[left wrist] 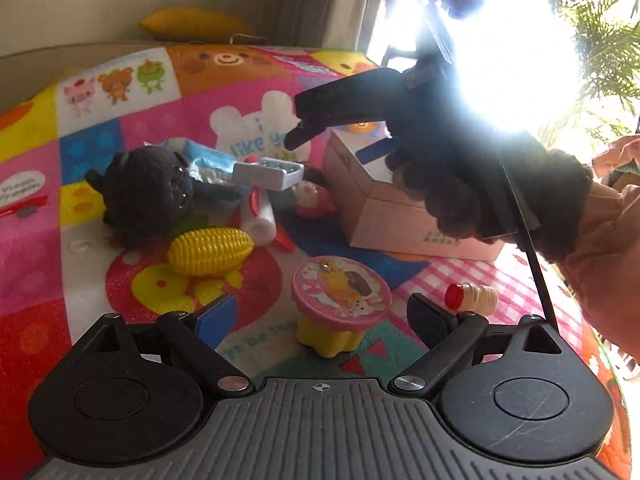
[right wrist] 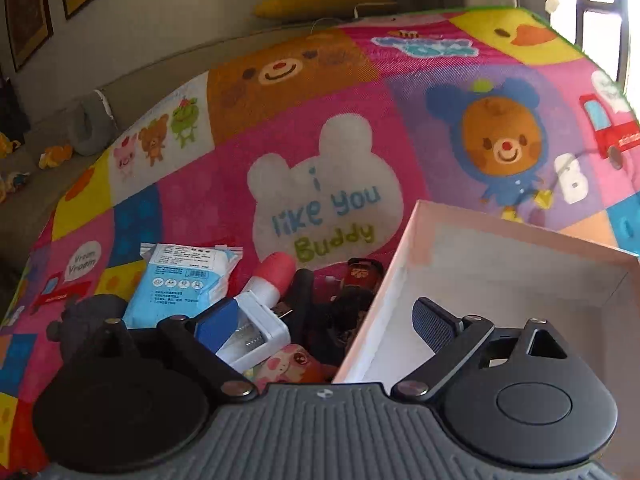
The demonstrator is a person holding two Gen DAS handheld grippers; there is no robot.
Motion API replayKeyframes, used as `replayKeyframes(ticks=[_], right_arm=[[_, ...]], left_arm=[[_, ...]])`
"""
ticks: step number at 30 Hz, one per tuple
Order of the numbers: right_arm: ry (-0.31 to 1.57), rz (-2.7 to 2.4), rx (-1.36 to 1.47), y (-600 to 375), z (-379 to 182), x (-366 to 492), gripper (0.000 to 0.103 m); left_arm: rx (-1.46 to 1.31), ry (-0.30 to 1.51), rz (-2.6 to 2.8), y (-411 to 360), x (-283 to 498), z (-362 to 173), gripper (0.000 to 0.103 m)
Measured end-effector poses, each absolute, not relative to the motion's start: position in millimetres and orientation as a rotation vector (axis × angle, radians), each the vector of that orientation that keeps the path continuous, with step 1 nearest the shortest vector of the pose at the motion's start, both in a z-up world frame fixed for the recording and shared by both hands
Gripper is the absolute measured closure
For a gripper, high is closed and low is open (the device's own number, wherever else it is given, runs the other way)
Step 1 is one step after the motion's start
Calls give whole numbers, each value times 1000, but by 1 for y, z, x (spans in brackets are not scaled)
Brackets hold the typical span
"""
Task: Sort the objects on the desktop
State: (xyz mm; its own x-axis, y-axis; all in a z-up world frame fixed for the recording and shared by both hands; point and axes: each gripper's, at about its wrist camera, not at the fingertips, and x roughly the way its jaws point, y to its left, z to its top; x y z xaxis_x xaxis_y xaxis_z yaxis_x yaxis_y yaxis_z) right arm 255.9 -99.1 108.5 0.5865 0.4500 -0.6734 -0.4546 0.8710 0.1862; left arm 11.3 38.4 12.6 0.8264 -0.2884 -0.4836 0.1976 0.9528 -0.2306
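Blinding window [left wrist: 516, 60] glare washes the left view's upper right; right view evenly lit; fisheye edges bend.

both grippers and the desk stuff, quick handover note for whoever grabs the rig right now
Left gripper: open, empty, low over the mat facing the pink-topped toy stool.
Right gripper: open, empty, above the near edge of the pink box.
Box: what shows of its inside holds nothing.
Still on the mat: yellow corn, black plush, red-capped stamp, blue wipes pack, white clip.
Left: sort all of these.
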Motion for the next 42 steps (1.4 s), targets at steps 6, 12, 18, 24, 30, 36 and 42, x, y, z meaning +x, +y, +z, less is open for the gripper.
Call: replayKeyframes(ticks=[6,12,18,24,30,36,42], right_arm=[[809,822,78,-80,101,242,1],[713,804,-37,-91,120,194,1],[474,520,-234,-156,141,101,1],[497,347,-246,-212,118,70,5],[517,161,143,-272,111,154,2],[649,288,395,-270,84,201,2],[668,467,343,-233,90,172,0]], left_arm=[[-208,537,-276,41,9,11,6],[-202,555,-274,38,12,10,3],[-220,587,-254,40,16,9,3],[-196,600,-222,36,18,8,2],[-193,605,-210,36,17,8,2],[-220,612,-210,40,19,7,1],[-232,614,-215,40,19,7,1]])
